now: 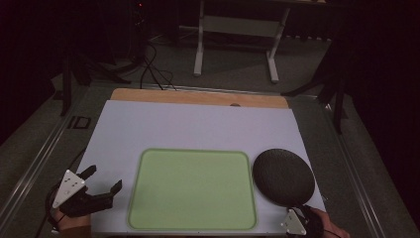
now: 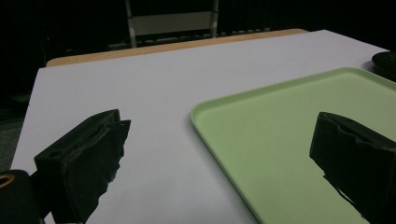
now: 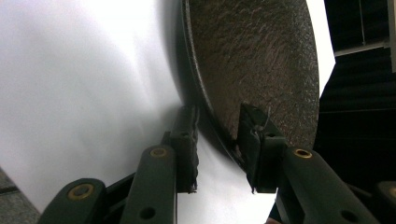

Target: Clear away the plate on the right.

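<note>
The right tool (image 3: 218, 122) straddles the near rim of a dark textured plate (image 3: 261, 60) (jaws not clamped); the left tool (image 2: 219, 154) gapes wide, holding nothing, beside a green tray (image 1: 193, 191) on the white worktop (image 1: 198, 126).

A dark, pebble-textured plate (image 1: 283, 177) sits beside a pale green tray (image 1: 192, 189) on white.

Beyond the far edge of the white tabletop (image 1: 198, 124), well away from the grippers, a pale metal frame (image 1: 237, 29) stands on a grey-green floor (image 1: 233, 69). Black cables (image 1: 151, 69) trail across that floor. The surrounding room is dark.
</note>
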`<state>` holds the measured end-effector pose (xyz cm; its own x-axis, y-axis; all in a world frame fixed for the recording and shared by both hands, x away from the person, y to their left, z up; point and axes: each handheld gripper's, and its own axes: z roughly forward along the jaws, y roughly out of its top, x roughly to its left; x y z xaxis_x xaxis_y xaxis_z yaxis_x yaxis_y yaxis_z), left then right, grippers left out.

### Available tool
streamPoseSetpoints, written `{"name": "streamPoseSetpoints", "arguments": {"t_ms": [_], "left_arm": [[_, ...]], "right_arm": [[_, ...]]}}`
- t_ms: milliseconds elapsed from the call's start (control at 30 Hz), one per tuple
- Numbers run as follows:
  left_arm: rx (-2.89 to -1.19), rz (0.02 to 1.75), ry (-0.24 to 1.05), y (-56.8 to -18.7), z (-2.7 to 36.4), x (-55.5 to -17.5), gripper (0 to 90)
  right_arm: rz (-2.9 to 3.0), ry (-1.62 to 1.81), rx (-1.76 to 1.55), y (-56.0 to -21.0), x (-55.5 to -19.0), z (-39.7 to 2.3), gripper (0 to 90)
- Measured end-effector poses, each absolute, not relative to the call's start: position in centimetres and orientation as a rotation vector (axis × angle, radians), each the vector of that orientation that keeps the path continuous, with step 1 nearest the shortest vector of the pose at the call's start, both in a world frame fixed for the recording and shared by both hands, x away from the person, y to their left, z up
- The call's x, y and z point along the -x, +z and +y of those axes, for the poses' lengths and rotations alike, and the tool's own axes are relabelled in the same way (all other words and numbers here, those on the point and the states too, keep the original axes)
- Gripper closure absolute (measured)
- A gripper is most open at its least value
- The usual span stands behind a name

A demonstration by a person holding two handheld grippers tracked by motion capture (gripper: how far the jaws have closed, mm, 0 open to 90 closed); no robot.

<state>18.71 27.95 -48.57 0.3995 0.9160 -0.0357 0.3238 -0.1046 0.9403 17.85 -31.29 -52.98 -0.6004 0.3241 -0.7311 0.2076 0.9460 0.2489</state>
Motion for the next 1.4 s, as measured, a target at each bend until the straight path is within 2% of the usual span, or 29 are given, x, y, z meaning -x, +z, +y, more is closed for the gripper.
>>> {"name": "streamPoseSetpoints", "arguments": {"t_ms": [600, 1133, 1400], "left_arm": [[-1.646, 1.111, 0.734, -48.6, 28.0, -18.7, 3.3], [-1.655, 1.107, 0.73, -48.6, 27.9, -18.8, 3.3], [-1.651, 1.111, 0.726, -48.7, 27.9, -18.8, 3.3]], "right_arm": [[2.141, -0.025, -0.12, -54.5, -18.2, -29.4, 75.9], [2.128, -0.056, -0.078, -55.3, -19.1, -29.1, 76.6], [2.09, -0.087, -0.052, -55.7, -19.0, -28.9, 79.9]]}}
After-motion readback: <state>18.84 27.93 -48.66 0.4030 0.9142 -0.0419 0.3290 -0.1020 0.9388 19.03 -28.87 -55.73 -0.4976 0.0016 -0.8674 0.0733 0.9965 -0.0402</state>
